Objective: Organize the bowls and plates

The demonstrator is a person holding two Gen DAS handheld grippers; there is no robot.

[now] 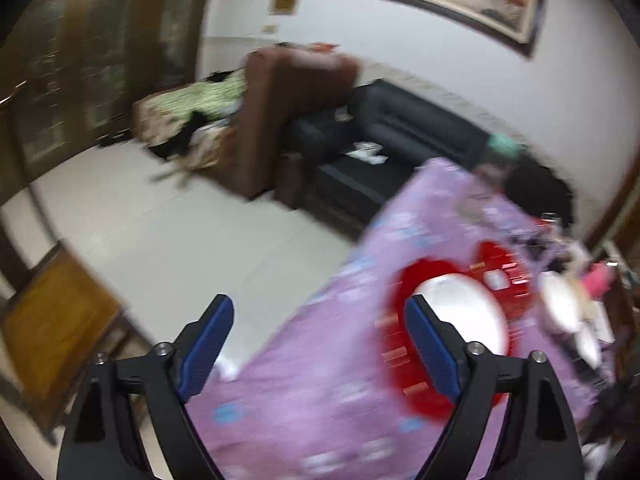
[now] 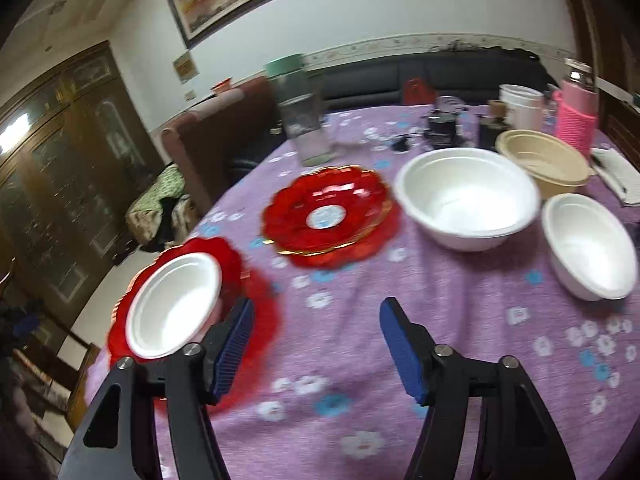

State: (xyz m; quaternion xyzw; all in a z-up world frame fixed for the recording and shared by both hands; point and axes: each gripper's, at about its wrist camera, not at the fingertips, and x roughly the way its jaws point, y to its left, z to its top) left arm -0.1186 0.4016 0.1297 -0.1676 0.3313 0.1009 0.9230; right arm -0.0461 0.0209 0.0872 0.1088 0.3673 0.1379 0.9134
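On the purple flowered tablecloth point(image 2: 360, 340) a small white bowl point(image 2: 176, 304) sits in a red scalloped plate point(image 2: 256, 344) at the near left. A second red plate point(image 2: 320, 216) lies in the middle. A large white bowl point(image 2: 468, 200), a small white bowl point(image 2: 588, 244) and a tan bowl point(image 2: 544, 162) stand to the right. My right gripper point(image 2: 316, 344) hangs open over bare cloth, beside the plate with the bowl. My left gripper point(image 1: 320, 344) is open and empty at the table's edge; the white bowl point(image 1: 468, 312) in its red plate point(image 1: 396, 364) lies behind its right finger point(image 1: 432, 356).
A clear jar with a green lid point(image 2: 300, 112), white cups point(image 2: 520, 106), a pink-sleeved bottle point(image 2: 576, 112) and dark small items crowd the table's far side. Past the table edge lie tiled floor point(image 1: 180, 232), a brown armchair point(image 1: 280, 120), a black sofa point(image 1: 400, 132) and a wooden chair point(image 1: 52, 320).
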